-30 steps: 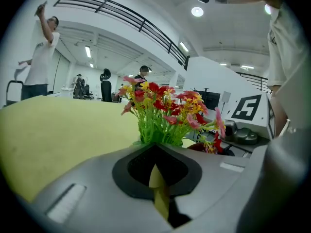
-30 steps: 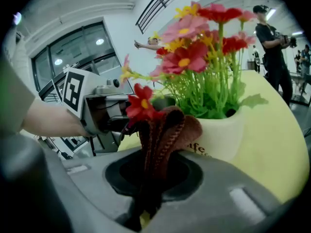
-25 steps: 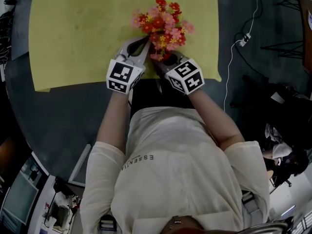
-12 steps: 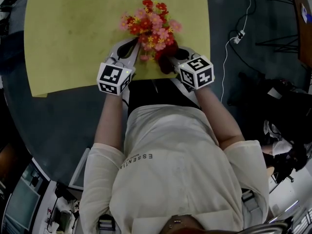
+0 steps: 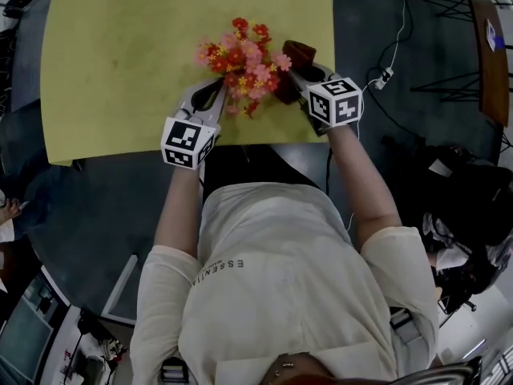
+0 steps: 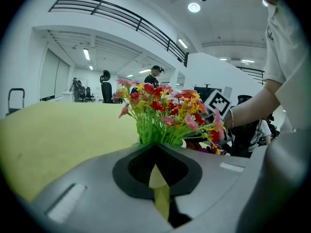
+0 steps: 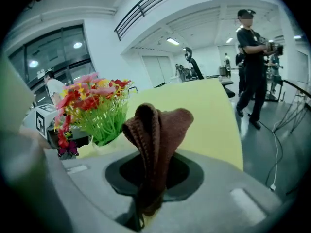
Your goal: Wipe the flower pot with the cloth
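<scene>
Clamping brown cloth point(image 7: 158, 125) — right gripper point(image 7: 146, 188)

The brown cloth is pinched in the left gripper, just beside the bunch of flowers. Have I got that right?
Not quite. The brown cloth is pinched in the right gripper, not the left, as the right gripper view shows. The rest holds: it sits just beside the bunch of flowers.

Yellow tabletop point(image 5: 120, 54), white cable point(image 5: 386, 76) on dark floor point(image 5: 377, 22), standing person point(image 7: 252, 57) beyond.
</scene>
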The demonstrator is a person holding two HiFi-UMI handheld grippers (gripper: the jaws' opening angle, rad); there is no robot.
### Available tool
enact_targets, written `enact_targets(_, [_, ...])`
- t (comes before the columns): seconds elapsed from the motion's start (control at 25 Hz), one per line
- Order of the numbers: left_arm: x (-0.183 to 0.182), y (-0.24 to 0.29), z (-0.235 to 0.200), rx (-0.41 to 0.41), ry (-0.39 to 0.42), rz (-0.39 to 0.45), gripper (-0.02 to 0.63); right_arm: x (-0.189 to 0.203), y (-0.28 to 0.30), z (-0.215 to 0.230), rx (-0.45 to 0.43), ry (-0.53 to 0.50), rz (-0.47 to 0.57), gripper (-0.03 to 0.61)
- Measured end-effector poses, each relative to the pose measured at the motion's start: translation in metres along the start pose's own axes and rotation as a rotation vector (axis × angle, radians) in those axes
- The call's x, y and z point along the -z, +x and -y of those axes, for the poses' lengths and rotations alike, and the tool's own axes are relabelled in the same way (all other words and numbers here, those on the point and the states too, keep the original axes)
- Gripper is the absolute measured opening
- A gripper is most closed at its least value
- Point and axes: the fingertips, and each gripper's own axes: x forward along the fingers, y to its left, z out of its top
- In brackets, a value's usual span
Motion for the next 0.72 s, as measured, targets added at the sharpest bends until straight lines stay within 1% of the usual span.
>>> enact_targets(0.12, [0.001,0.000,0.007,0.016,0.011,-0.004,0.015,-0.016,0.021,-0.007,-0.097,-0.078,-0.032,0.049])
enact_targets(0.2, [0.002,0.000,0.008,0.017,-0.006,-0.001,0.015,-0.023,0.033,-0.014,-0.169,-0.113,-0.052,0.049])
enact_targets(0.28, [0.002,0.001,0.007,0.012,-0.012,0.009,0.015,-0.025,0.042,-0.019,-0.215,-0.143,-0.076,0.049])
enact_targets(0.4, [0.003,0.002,0.006,-0.007,0.061,0.020,0.015,-0.023,0.044,-0.020,-0.231,-0.166,-0.095,0.049])
enact_targets(0.44, [0.003,0.002,0.005,-0.009,0.067,0.026,0.015,-0.023,0.043,-0.020,-0.235,-0.164,-0.092,0.049])
enact_targets(0.56, [0.000,0.001,0.006,0.003,0.010,0.042,0.015,-0.019,0.037,-0.024,-0.256,-0.155,-0.078,0.049])
enact_targets(0.72, [0.000,0.002,0.007,0.009,0.002,0.034,0.015,-0.008,0.021,-0.034,-0.268,-0.169,-0.081,0.049])
